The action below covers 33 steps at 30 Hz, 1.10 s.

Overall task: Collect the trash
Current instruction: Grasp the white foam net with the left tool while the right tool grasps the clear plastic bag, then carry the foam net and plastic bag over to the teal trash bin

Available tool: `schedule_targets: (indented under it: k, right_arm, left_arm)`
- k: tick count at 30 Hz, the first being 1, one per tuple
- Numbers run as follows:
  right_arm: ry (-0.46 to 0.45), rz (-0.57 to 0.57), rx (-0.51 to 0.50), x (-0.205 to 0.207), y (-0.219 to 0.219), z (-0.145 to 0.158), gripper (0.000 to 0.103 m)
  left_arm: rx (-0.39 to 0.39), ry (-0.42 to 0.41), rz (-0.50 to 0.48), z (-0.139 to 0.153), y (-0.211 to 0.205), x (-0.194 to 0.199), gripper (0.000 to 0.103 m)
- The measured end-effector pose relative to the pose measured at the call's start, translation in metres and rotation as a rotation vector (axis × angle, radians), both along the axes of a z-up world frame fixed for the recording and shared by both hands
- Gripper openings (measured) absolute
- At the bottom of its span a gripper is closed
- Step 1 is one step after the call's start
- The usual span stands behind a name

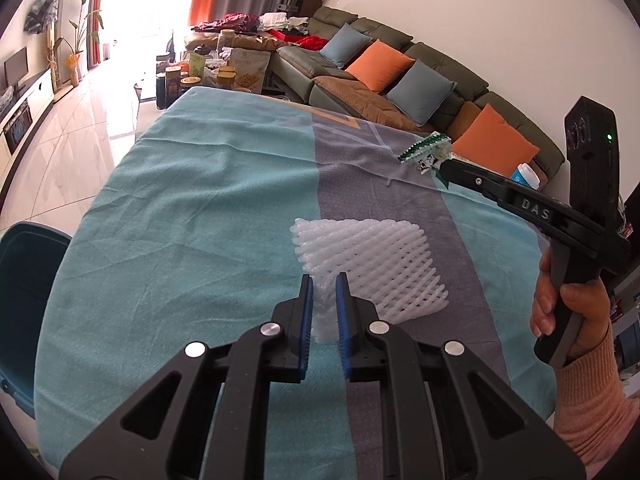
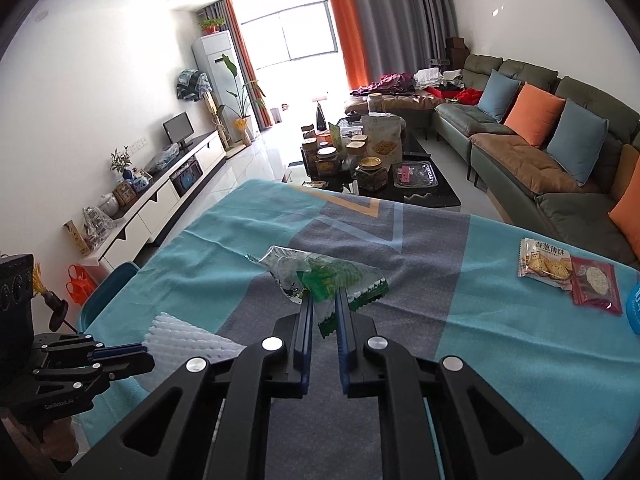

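On the teal and grey cloth (image 1: 180,208) of the table lies a white foam net (image 1: 372,264), its near corner between the blue pads of the left gripper (image 1: 324,292). The jaws stand close on that corner, pinching it, while the rest of the net rests flat on the grey stripe. To the right and farther off, the right gripper (image 2: 324,300) is clamped on a crumpled green and clear wrapper (image 2: 320,276), held just above the cloth; in the left view the wrapper sticks out past its fingertips. At the far right of the table lie a cracker packet (image 2: 546,264) and a red packet (image 2: 596,284), touching, with a blue-lidded cup (image 1: 527,176) near them. A dark blue bin (image 1: 24,292) stands off the table's left edge. Beyond are a sofa (image 2: 532,152) with cushions and a cluttered coffee table (image 2: 432,196).
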State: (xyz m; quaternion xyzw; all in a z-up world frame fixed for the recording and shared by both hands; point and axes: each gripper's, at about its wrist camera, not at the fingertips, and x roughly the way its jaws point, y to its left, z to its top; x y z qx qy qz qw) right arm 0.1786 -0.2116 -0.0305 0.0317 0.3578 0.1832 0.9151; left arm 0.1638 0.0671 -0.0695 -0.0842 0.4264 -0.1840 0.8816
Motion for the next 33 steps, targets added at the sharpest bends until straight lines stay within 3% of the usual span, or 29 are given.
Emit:
schedule_targets:
  k: [13,33]
  right_arm:
    - [-0.003,0.061,0.076,-0.044,0.015,0.004,0.01]
    - [0.005,0.105,0.124,-0.072,0.042,0.004,0.01]
  left_arm:
    - [0.018,-0.061,0.029,0.022,0.017,-0.036,0.012]
    - [0.022,-0.111,0.092,0.044,0.055,-0.076,0.012]
